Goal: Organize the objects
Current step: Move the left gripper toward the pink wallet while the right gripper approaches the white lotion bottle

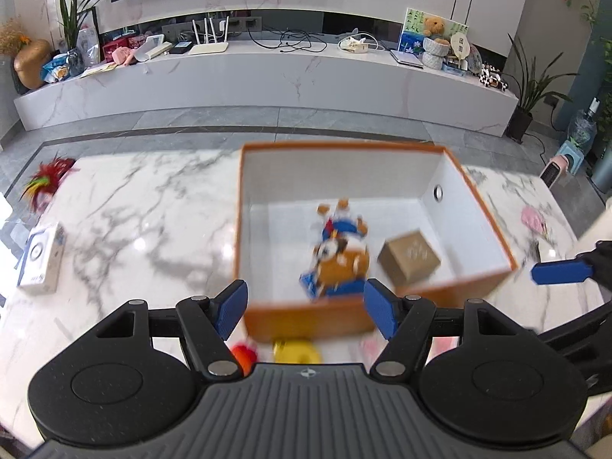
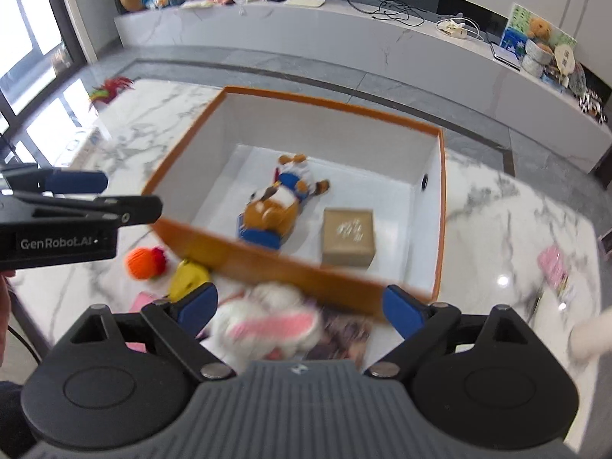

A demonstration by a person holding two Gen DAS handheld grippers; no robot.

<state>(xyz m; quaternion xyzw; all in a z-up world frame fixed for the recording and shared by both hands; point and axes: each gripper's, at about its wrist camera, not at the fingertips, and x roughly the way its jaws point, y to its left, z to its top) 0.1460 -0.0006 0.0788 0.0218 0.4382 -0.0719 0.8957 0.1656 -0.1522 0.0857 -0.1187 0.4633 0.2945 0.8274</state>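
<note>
**Marble floor, orange box, both grippers spread wide**

White marble flooring [image 1: 153, 206] is stretching out under everything, with a long marble TV ledge [image 1: 267, 76] running along the far wall, crowded with a router, cables, plants and a teddy bear. An orange box [image 1: 478, 206] with white inner walls is sitting on the marble, and inside it a brown plush dog [image 1: 340, 252] in blue clothes is lying beside a small tan cube box [image 1: 409, 260].

Only the left wrist view is showing a white carton [image 1: 42, 260] lying off to the left and a pink heater at the far right. Only the right wrist view is showing clearly the toys just outside the box's near wall: an orange yarn toy [image 2: 143, 264], a yellow toy [image 2: 189, 277], and a blurred white plush rabbit [image 2: 267, 317] with pink ears lying on a magazine [image 2: 344, 338].

Left gripper [image 1: 304, 308] is hovering over the box's near wall, jaws released and gripping nothing. Right gripper [image 2: 302, 308] is hanging above the rabbit, jaws likewise spread, not touching it as far as the blur lets one tell
</note>
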